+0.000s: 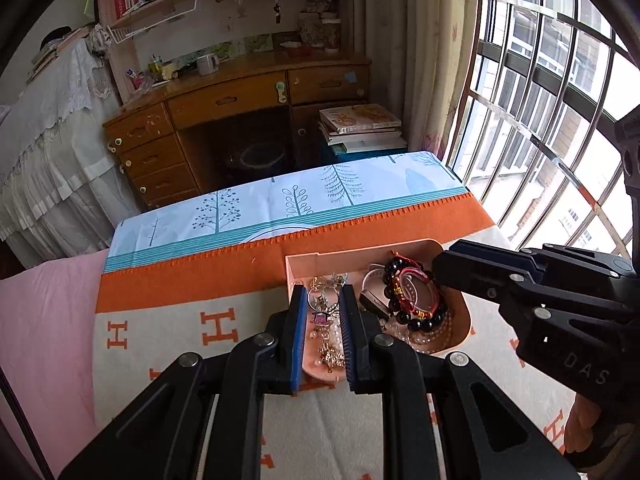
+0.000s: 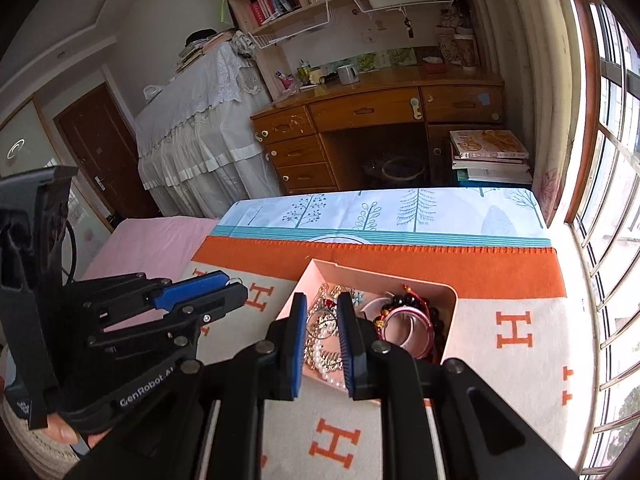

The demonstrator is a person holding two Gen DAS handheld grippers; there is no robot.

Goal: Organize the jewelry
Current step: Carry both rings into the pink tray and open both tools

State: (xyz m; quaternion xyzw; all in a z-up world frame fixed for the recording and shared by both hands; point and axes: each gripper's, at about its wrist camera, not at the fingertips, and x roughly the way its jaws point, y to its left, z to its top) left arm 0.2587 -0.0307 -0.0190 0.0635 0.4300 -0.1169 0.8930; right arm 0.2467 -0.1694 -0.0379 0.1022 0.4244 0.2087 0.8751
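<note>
My left gripper [image 1: 323, 320] and right gripper [image 2: 322, 332] hang part-open over the pink tray [image 1: 400, 250] — holding nothing. Both aim at the tangled chains [image 2: 320, 328] (likely first to sort).

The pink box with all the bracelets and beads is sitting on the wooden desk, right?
Not quite. The pink box with the bracelets and beads sits on the orange-and-cream H blanket; the wooden desk stands far behind it. The right wrist view shows this.

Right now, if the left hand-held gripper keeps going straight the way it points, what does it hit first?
Most likely the tangle of chains and pearls in the pink tray; the left hand-held gripper frames that pile between open fingers, though depth is unclear.
</note>
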